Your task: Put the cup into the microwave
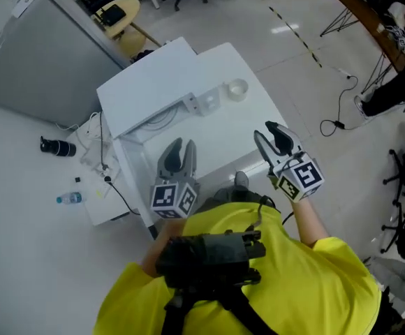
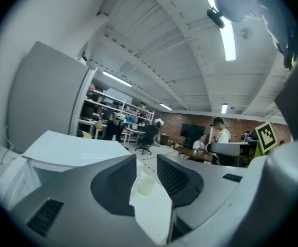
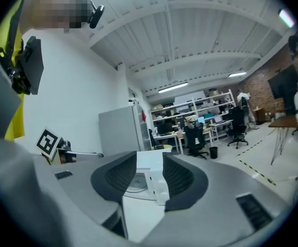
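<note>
A small translucent cup stands on the white table, near its far edge; in the left gripper view the cup shows far off through the gap of the jaws. The white microwave fills the table's left part. In the right gripper view the microwave has its door swung open and its turntable showing. My left gripper hovers at the table's near edge, in front of the microwave, open and empty. My right gripper hangs over the near right corner, also open and empty.
A tall grey cabinet stands left of the table. On the floor lie a black bottle, a small water bottle and cables. Another cable runs at the right. Office chairs and shelves stand beyond.
</note>
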`<state>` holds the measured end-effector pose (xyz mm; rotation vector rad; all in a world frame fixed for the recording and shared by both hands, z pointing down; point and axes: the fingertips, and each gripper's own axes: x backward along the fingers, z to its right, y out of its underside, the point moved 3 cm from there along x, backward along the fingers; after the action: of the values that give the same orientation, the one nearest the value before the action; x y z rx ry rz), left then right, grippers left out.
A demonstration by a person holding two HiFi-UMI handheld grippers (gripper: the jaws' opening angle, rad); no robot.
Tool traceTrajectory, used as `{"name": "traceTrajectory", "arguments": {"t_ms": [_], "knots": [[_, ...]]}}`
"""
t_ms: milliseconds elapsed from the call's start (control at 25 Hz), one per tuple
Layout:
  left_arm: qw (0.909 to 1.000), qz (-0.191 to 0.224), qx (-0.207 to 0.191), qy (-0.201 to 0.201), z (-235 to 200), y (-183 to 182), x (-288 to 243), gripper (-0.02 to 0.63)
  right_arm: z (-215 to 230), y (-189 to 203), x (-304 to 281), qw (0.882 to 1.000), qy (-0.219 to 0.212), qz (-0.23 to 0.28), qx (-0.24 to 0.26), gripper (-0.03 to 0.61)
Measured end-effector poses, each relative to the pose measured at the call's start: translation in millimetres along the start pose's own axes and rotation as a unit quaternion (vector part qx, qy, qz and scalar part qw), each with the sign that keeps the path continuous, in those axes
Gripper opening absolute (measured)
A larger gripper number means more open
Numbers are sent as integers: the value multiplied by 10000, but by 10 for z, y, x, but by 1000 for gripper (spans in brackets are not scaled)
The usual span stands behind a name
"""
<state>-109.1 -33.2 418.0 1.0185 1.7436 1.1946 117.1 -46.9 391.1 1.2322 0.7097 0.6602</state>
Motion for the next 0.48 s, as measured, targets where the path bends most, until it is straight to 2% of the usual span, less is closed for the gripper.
{"name": "traceTrajectory", "arguments": {"t_ms": [80, 200, 280, 360, 400, 440, 480], "knots": [[9986, 71, 100, -506, -179, 85, 19, 82, 79, 117, -319, 9989, -411, -208, 100, 164], [9944, 167, 104, -1039, -331, 211, 32, 80, 280, 359, -717, 9963, -691, -502, 127, 270], [9928, 170, 126, -1180, -378, 294, -49, 80, 500, 559, -928, 9959, -625, -648, 131, 289], [9919, 62, 152, -1263, -420, 409, -194, 80, 750, 814, -1129, 9953, -464, -820, 217, 389], [9916, -8, 155, -1287, -436, 471, -279, 80, 874, 965, -1230, 9945, -374, -940, 284, 468], [9914, -105, 146, -1299, -448, 537, -372, 80, 993, 1129, -1331, 9931, -307, -1079, 332, 509], [9912, -240, 130, -1298, -451, 608, -477, 80, 1112, 1296, -1430, 9917, -260, -1217, 335, 509]]}}
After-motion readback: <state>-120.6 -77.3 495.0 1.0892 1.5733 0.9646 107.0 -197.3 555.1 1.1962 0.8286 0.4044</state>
